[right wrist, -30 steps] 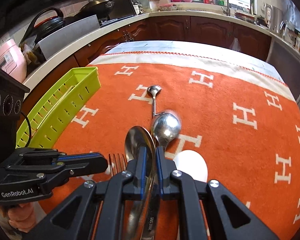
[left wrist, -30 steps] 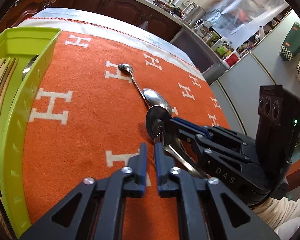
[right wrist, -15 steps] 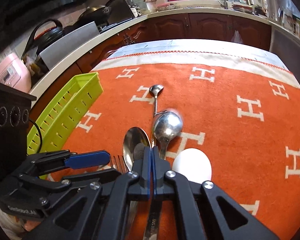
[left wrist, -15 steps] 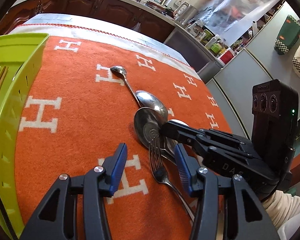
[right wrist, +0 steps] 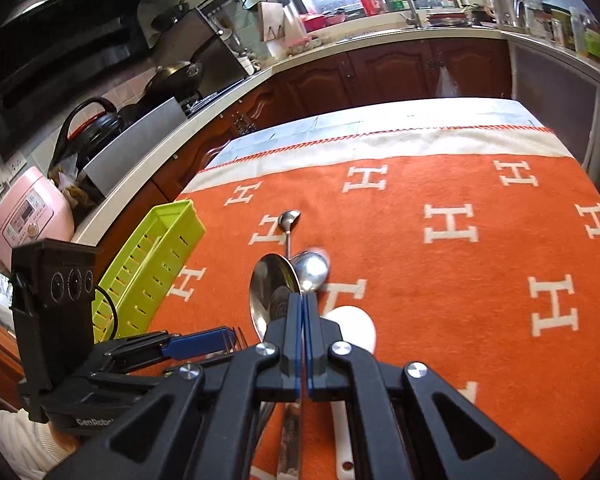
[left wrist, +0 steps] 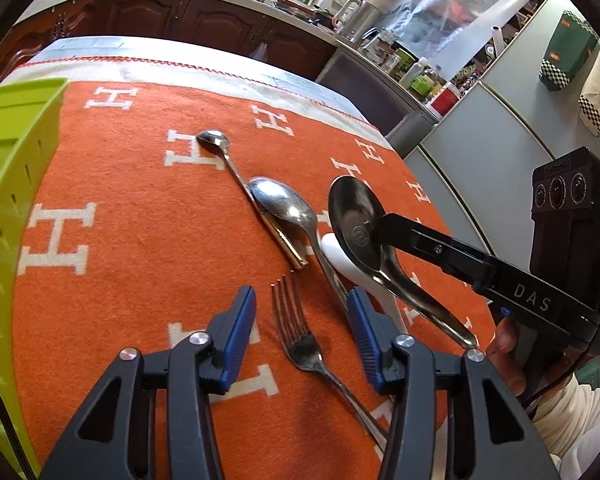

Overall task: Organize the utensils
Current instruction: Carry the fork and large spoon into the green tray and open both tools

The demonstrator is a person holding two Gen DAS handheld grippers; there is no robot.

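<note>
My right gripper (right wrist: 303, 312) is shut on a large steel spoon (right wrist: 270, 292) and holds it above the cloth; it also shows in the left wrist view (left wrist: 354, 220). My left gripper (left wrist: 300, 328) is open, its fingers on either side of a fork (left wrist: 296, 332) that lies on the orange cloth. A second steel spoon (left wrist: 284, 204), a small long-handled spoon (left wrist: 216, 140) and a white spoon (left wrist: 340, 256) lie on the cloth ahead. A green utensil tray (left wrist: 8, 184) stands at the left with chopsticks inside.
The orange blanket with white H marks (right wrist: 480, 264) covers the table. Kitchen counters and cabinets (right wrist: 380, 76) run behind it. A pink rice cooker (right wrist: 32, 212) stands at the far left. The other gripper's body (left wrist: 568, 240) is at the right.
My left gripper has opened from shut and now straddles the fork. My right gripper has lifted the large spoon off the cloth and up to the right.
</note>
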